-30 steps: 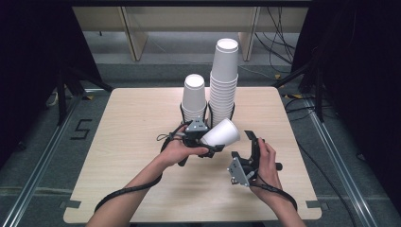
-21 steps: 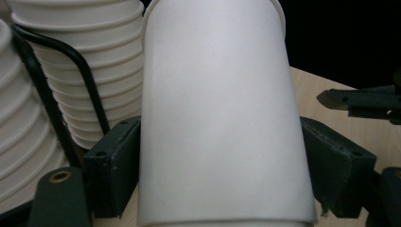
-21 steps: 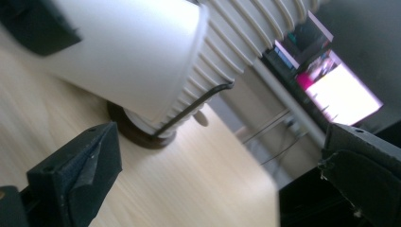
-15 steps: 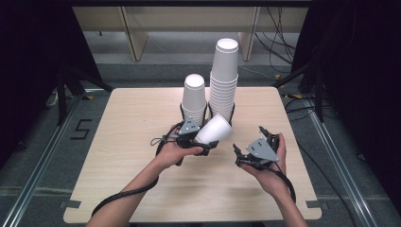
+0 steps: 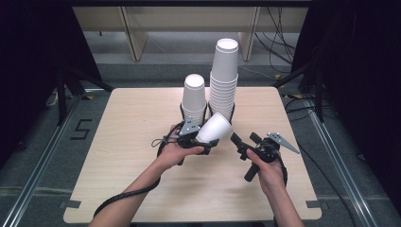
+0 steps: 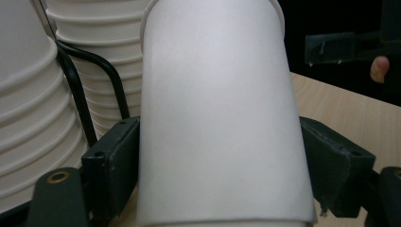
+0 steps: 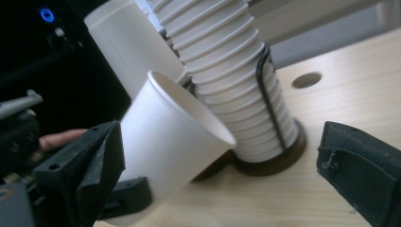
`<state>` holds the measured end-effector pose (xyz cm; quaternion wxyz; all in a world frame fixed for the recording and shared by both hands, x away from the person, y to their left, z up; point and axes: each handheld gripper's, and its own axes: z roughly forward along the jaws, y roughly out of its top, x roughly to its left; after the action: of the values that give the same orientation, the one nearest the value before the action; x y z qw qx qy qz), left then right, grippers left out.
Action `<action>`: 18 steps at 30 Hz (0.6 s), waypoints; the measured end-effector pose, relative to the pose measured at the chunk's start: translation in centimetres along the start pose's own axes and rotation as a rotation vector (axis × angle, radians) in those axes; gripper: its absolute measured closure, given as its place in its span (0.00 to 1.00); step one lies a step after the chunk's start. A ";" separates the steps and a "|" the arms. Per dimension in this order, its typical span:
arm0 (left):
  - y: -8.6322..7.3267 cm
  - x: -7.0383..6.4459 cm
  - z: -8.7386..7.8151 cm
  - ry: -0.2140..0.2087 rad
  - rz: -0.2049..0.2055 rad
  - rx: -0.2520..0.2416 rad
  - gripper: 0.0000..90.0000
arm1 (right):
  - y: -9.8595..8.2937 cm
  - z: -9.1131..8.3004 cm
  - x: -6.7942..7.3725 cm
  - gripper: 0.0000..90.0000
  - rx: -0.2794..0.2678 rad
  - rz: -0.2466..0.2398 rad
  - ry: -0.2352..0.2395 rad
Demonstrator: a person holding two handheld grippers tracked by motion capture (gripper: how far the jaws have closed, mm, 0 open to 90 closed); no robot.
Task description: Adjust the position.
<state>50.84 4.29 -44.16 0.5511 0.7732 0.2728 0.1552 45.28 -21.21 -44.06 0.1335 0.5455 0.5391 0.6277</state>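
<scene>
Near the middle of the pale wooden table (image 5: 118, 156), the left gripper (image 5: 201, 139) has its black jaws clamped on the sides of a single white paper cup (image 5: 213, 128), tilted with its mouth toward one o'clock. Just beyond at twelve o'clock stand a short stack of white paper cups (image 5: 194, 97) and a taller stack of white paper cups (image 5: 224, 78) in black wire holders. At three o'clock of the held cup, a little apart, the right gripper (image 5: 243, 140) points toward it with jaws spread wide and nothing between them.

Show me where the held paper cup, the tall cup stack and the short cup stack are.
held paper cup (image 5: 215, 128), high view, on its side wall.
tall cup stack (image 5: 224, 80), high view, on the ribbed rims mid-stack.
short cup stack (image 5: 194, 97), high view, on the top cup's wall.
</scene>
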 end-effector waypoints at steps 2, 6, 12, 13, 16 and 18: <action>0.0 -0.2 0.1 -0.001 0.003 0.005 0.23 | -0.3 0.2 0.2 0.01 0.019 0.071 0.047; 0.0 -0.4 0.2 0.003 -0.018 0.007 0.23 | -0.9 0.9 0.5 0.01 0.042 0.142 0.069; 0.0 -0.6 0.4 0.009 0.005 0.009 0.23 | -1.2 1.9 0.8 0.01 0.052 0.279 0.075; 0.0 -0.6 0.5 0.008 0.018 0.003 0.23 | -1.3 2.0 1.0 0.01 0.055 0.321 0.075; 0.0 -0.9 0.8 0.006 0.019 0.007 0.23 | -1.4 2.5 1.2 0.01 0.070 0.339 0.080; 0.0 -1.1 1.0 -0.001 0.023 0.007 0.23 | -1.5 2.9 1.0 0.01 0.061 0.316 0.067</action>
<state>50.52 2.86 -44.45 0.5467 0.7783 0.2640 0.1603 46.69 -18.39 -45.25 -0.0017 0.6060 0.4694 0.6422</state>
